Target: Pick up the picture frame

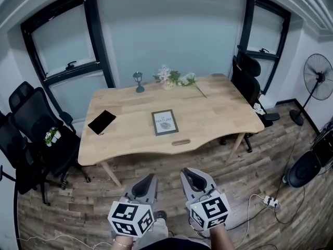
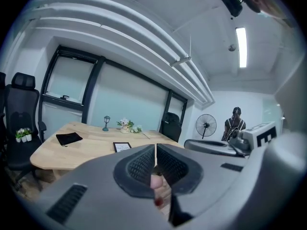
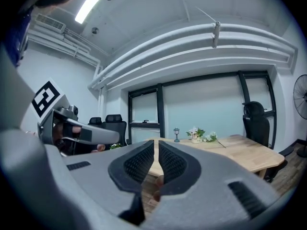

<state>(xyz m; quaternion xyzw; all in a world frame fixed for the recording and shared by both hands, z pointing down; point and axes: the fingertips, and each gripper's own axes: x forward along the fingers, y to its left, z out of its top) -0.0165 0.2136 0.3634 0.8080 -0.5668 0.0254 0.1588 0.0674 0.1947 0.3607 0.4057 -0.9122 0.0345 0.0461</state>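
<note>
Your left gripper [image 1: 147, 187] and right gripper [image 1: 190, 180] both have jaws pressed together on nothing (you're well short of the tabletop [image 1: 218, 113]). The picture frame [image 1: 165, 122] lies flat mid-table, so you need to approach first.

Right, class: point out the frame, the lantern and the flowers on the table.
Frame [image 1: 165, 122], head view, middle of its print.
Lantern [image 1: 138, 77], head view, its head.
Flowers [image 1: 165, 75], head view, left blooms.

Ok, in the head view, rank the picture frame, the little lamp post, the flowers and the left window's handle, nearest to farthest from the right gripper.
From the right gripper:
1. Picture frame, mid-table.
2. Flowers, far table edge.
3. Little lamp post, left of them; nearly tied.
4. Window handle, back left.
</note>
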